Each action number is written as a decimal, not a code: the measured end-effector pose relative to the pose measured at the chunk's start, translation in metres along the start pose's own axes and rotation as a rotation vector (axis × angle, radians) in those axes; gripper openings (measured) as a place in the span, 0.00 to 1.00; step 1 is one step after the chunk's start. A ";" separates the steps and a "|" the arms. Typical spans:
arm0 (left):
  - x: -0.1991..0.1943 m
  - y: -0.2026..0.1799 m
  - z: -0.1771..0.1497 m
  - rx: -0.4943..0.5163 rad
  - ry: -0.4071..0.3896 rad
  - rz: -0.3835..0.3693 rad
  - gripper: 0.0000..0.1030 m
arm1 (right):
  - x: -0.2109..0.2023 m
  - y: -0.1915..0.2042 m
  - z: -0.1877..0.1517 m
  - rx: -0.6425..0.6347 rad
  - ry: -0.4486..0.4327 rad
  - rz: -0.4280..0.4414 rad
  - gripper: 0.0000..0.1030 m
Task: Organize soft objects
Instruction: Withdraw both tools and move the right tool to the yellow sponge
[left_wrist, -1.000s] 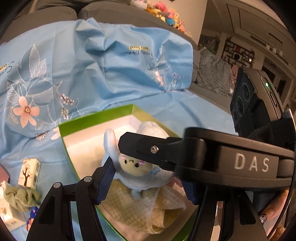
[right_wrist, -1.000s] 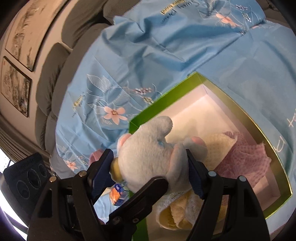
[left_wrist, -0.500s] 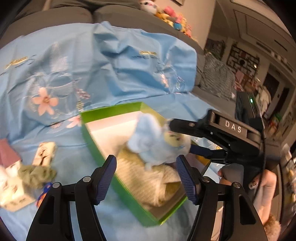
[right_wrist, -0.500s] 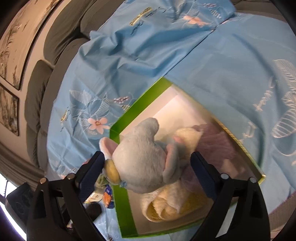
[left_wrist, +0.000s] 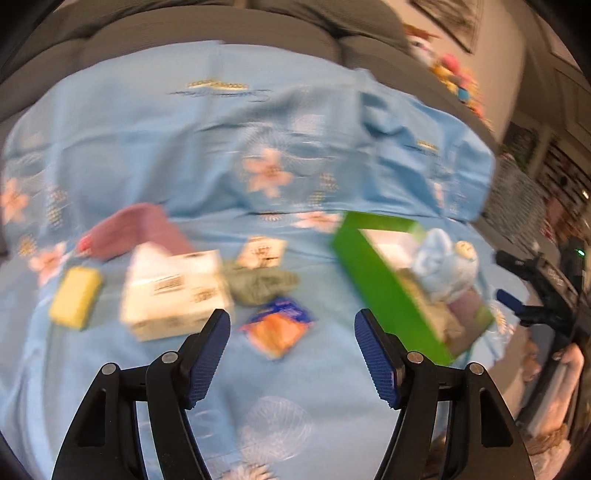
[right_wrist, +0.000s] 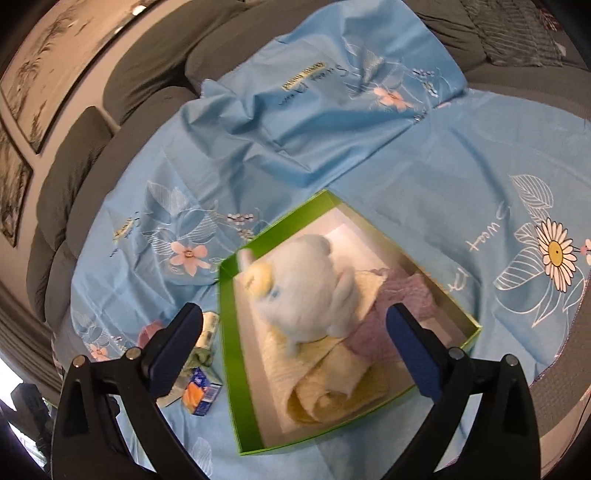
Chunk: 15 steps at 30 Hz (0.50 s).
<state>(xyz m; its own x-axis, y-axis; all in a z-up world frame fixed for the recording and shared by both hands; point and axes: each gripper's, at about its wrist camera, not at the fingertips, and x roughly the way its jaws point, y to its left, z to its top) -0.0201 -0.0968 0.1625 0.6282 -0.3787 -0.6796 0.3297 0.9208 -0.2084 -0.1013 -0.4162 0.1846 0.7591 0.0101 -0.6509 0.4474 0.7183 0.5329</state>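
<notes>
On the blue flowered sheet (left_wrist: 295, 369), the blurred left wrist view showed, from left to right, one yellow sponge (left_wrist: 75, 297), one mauve cloth (left_wrist: 136, 229) further back, one white carton (left_wrist: 173, 291), one small pale box (left_wrist: 262, 252), one crumpled green cloth (left_wrist: 258, 286) and one blue-and-orange packet (left_wrist: 279, 326). Right of these stood one green box (right_wrist: 227, 325) with a white inside. In it lay one pale blue plush toy (right_wrist: 306, 288), resting on one rolled cream towel (right_wrist: 332, 380), with one folded lilac cloth (right_wrist: 402, 299) beside the towel on the right.

The left gripper (left_wrist: 291, 354) hung spread wide and empty above the sheet, near the packet. The right gripper (right_wrist: 295, 354) was likewise spread wide and empty, above the near part of the box, apart from the toy.

The sheet covered a grey sofa (right_wrist: 140, 74), whose cushions rose behind. Framed pictures (right_wrist: 62, 62) hung on the wall at left, and a row of bright toys (left_wrist: 454, 77) sat on the sofa's back at far right.
</notes>
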 end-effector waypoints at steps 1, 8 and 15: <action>-0.004 0.011 -0.002 -0.022 -0.001 0.015 0.74 | -0.002 0.005 -0.002 -0.012 -0.001 0.007 0.97; -0.027 0.085 -0.020 -0.137 -0.019 0.135 0.79 | 0.004 0.048 -0.016 -0.116 0.029 0.072 0.97; -0.028 0.148 -0.028 -0.274 -0.016 0.180 0.79 | 0.021 0.094 -0.038 -0.210 0.089 0.129 0.97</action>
<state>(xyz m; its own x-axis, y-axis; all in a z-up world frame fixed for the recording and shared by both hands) -0.0085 0.0527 0.1314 0.6709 -0.2069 -0.7121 0.0121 0.9632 -0.2685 -0.0611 -0.3220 0.2000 0.7549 0.1653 -0.6346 0.2347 0.8355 0.4969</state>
